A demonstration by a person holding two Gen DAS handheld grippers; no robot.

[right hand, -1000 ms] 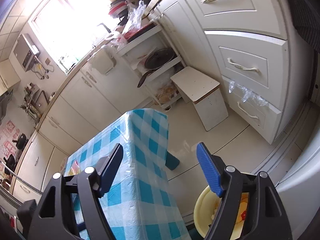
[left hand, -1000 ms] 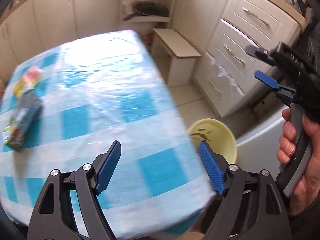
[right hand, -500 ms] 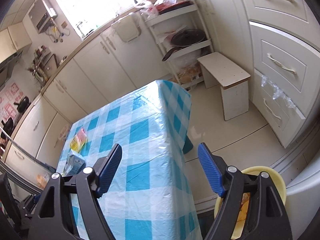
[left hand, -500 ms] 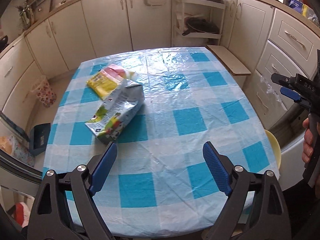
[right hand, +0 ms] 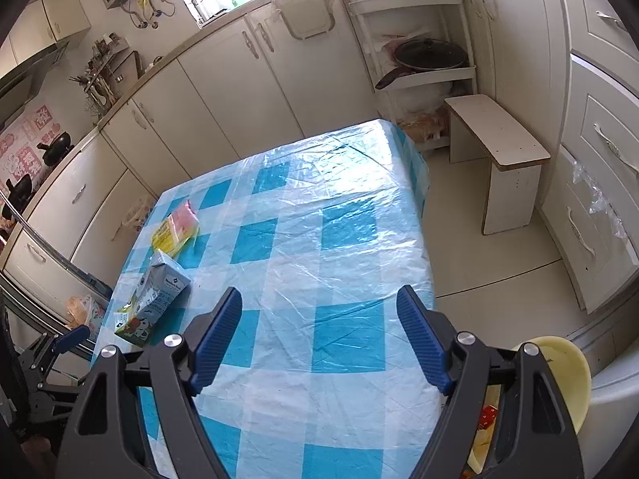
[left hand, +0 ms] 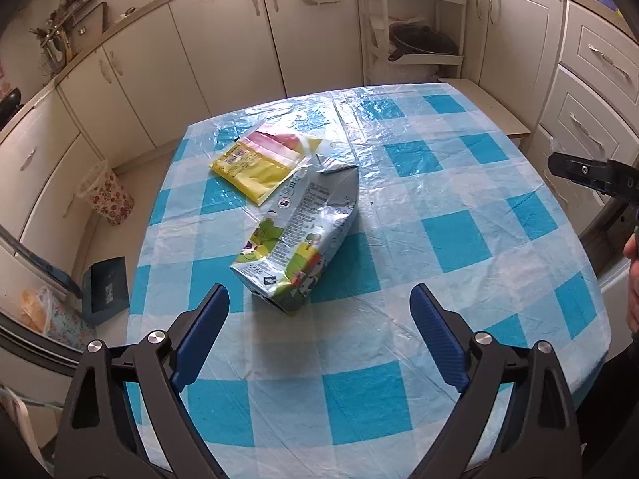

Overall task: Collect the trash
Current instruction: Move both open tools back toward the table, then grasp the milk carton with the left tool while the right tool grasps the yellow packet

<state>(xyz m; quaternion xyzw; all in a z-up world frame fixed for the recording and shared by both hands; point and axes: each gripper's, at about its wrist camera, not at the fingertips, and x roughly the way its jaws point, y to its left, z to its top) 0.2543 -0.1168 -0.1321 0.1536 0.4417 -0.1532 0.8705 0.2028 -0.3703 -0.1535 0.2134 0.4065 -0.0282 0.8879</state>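
Observation:
A crumpled grey milk carton lies on the blue-checked tablecloth, with a flat yellow and pink wrapper just behind it. My left gripper is open and empty, hovering just short of the carton. In the right wrist view the carton and wrapper sit at the table's left side. My right gripper is open and empty above the table's near right part. A yellow trash bin stands on the floor at the lower right, with scraps inside.
A low white stool stands beyond the table's far right corner. Cabinets and drawers line the walls. A floral bin and a dark dustpan are on the floor to the left.
My left gripper has swung left from the table's right edge and bin to face the carton and wrapper, closing in on them. My right gripper has turned left and now looks over the table.

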